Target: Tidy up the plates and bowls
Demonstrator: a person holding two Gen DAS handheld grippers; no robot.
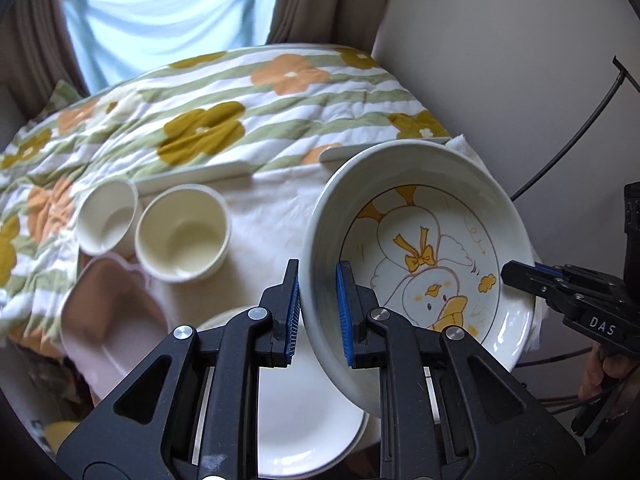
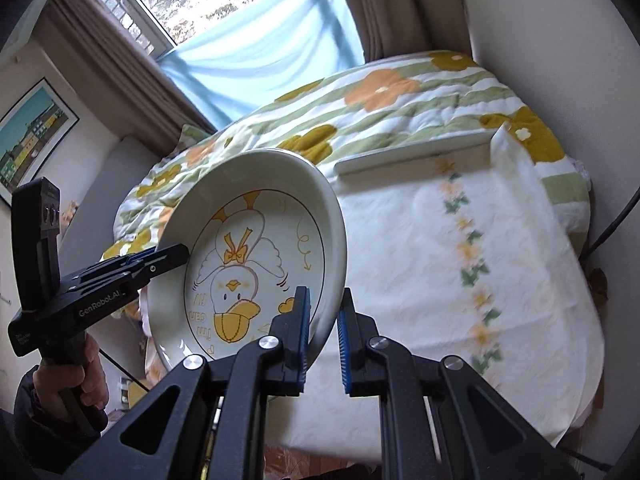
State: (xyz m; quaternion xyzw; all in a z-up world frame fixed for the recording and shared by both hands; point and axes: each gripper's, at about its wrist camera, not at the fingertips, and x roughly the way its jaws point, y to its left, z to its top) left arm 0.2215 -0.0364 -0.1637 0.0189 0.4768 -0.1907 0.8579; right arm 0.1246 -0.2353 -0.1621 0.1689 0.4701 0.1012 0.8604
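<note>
Both hands hold their tools angled steeply downward, facing each other across a white ceramic deep plate with a yellow duck drawing [image 1: 424,256], lifted clear of the white cloth-covered table [image 2: 460,260]; the plate is tilted, its hollow turned toward the cameras, the duck's head nearest the wrists; the left gripper [image 1: 318,314] has its blue pads clamped tight on the near rim, one pad inside, one outside; the right gripper [image 2: 323,332] pinches the opposite rim likewise; left of the left gripper stand two cream round cups [image 1: 182,234] and a pink heart-shaped bowl [image 1: 108,320]; beneath it lies a plain white plate [image 1: 304,432].
</note>
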